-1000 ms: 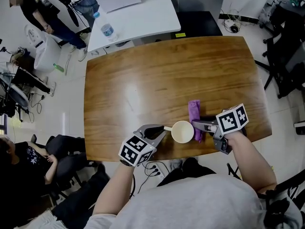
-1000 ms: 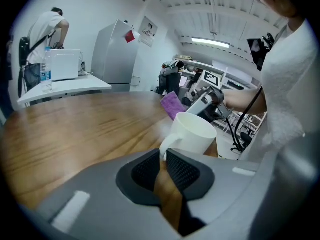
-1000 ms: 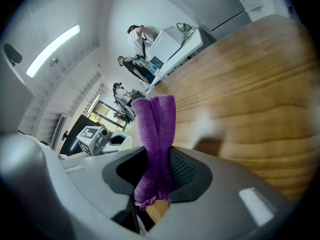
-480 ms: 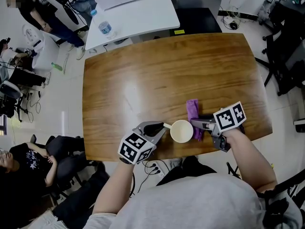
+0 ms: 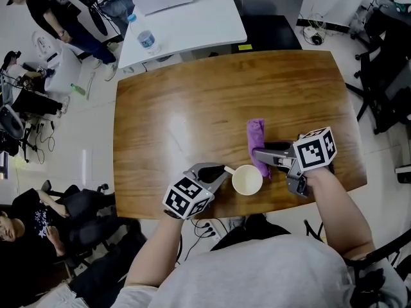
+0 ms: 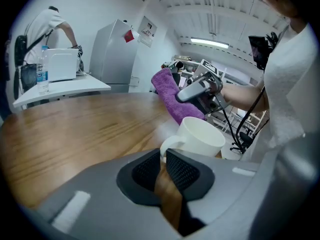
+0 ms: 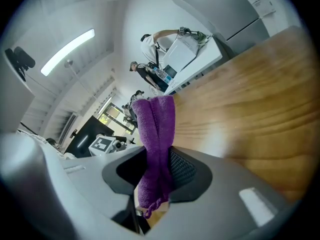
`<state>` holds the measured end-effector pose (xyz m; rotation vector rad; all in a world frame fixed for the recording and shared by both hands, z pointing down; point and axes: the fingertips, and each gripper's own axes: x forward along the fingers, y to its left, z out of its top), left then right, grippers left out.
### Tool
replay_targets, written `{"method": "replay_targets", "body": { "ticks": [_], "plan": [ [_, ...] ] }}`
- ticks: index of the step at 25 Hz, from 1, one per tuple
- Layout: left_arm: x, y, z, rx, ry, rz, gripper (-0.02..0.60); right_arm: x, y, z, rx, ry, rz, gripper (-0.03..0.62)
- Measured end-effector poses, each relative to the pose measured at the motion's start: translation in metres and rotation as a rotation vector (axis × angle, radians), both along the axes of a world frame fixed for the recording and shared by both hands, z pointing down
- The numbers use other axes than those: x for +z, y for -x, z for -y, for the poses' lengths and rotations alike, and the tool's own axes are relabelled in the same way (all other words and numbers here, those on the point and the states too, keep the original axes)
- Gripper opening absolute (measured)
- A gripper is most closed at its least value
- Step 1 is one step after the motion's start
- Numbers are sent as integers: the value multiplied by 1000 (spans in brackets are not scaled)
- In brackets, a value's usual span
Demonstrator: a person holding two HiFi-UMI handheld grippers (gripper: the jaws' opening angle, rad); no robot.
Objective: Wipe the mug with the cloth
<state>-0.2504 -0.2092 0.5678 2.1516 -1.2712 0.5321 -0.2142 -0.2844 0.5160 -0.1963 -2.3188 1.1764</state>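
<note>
A cream mug [image 5: 246, 179] stands on the wooden table [image 5: 192, 101] near its front edge. My left gripper [image 5: 221, 172] is shut on the mug's handle; in the left gripper view the pads [image 6: 182, 170] pinch the handle of the mug [image 6: 202, 136]. My right gripper [image 5: 258, 153] is shut on a purple cloth [image 5: 256, 136], held just beyond the mug's right side. In the right gripper view the cloth [image 7: 157, 134] stands up folded between the jaws of the right gripper [image 7: 155, 169]. The left gripper view shows the cloth [image 6: 170, 91] behind the mug.
A white table [image 5: 192, 11] with a water bottle [image 5: 147, 40] stands past the far left corner. People stand and sit at the left of the room. Black office chairs [image 5: 382, 63] are at the right. The front table edge runs just below the mug.
My right gripper has carried the cloth a little away from me and to the left, from beside the mug to behind its rim. The mug and left gripper have barely moved.
</note>
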Motion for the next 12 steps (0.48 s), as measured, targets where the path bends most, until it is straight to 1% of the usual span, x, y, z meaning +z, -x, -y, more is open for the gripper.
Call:
{"method": "replay_targets", "body": {
  "ticks": [7, 12],
  "plan": [
    [-2, 1, 9, -8, -13, -6, 31, 18, 1, -7, -14, 34, -20, 129],
    [-2, 3, 14, -21, -20, -16, 28, 42, -1, -14, -51, -13, -79, 128]
  ]
}}
